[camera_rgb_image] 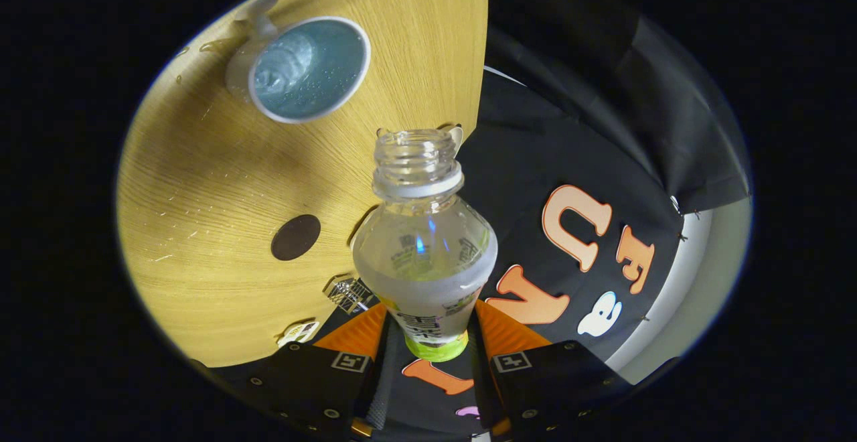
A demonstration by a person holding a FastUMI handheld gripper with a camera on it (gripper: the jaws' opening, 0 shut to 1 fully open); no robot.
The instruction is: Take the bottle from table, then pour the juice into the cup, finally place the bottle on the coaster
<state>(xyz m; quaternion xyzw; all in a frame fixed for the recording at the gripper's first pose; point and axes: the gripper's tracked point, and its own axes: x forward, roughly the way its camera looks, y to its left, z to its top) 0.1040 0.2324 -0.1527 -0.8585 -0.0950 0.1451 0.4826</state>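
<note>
The gripper point(428, 335) is clenched on the bottle point(425, 254), both fingers pressing its lower body at the bottom centre of the frame, so the open neck points away along the fingers. The whole view is rolled sideways, which suggests the bottle is being tilted, probably to bring its mouth toward the cup point(309, 69). The cup sits in the upper left of the frame on the wooden table point(201, 181), well apart from the bottle's mouth. Pale liquid fills the bottle's lower part; the cup's contents are hard to tell. A dark round coaster point(295, 237) lies on the table left of the bottle, bare, likely awaiting the bottle once pouring is finished.
</note>
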